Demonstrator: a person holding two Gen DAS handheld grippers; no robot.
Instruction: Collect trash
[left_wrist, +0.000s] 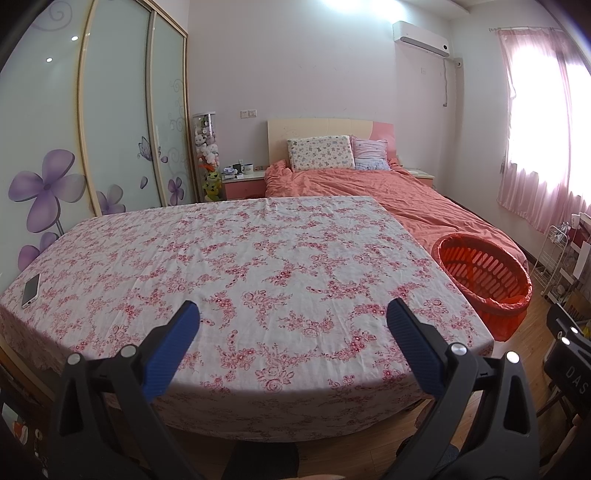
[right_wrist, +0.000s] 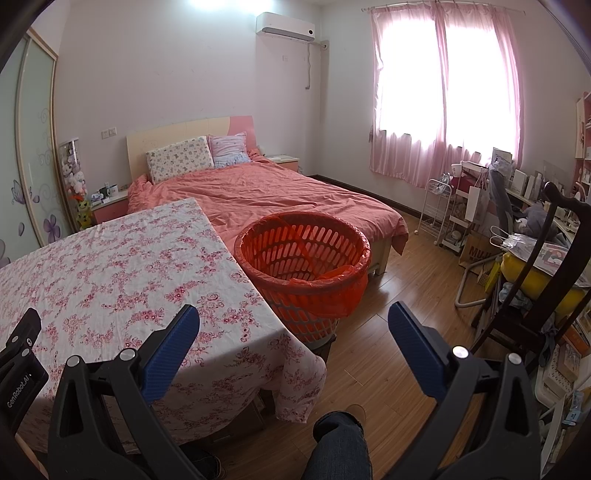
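Both claws are released and hold nothing: the left claw (left_wrist: 293, 314) hangs over the near edge of the table (left_wrist: 258, 258) with its floral cloth, and the right claw (right_wrist: 293, 317) hangs past the table's right corner, over the wooden floor (right_wrist: 388, 350). The orange basket (right_wrist: 303, 258), lined with an orange bag, stands just beside the table's right edge, between it and the bed (right_wrist: 277, 192). A phone (left_wrist: 30, 290) lies at the table's far left edge.

A phone (left_wrist: 30, 290) lies on the floral tablecloth (left_wrist: 240, 266), bed (left_wrist: 369, 188) behind.
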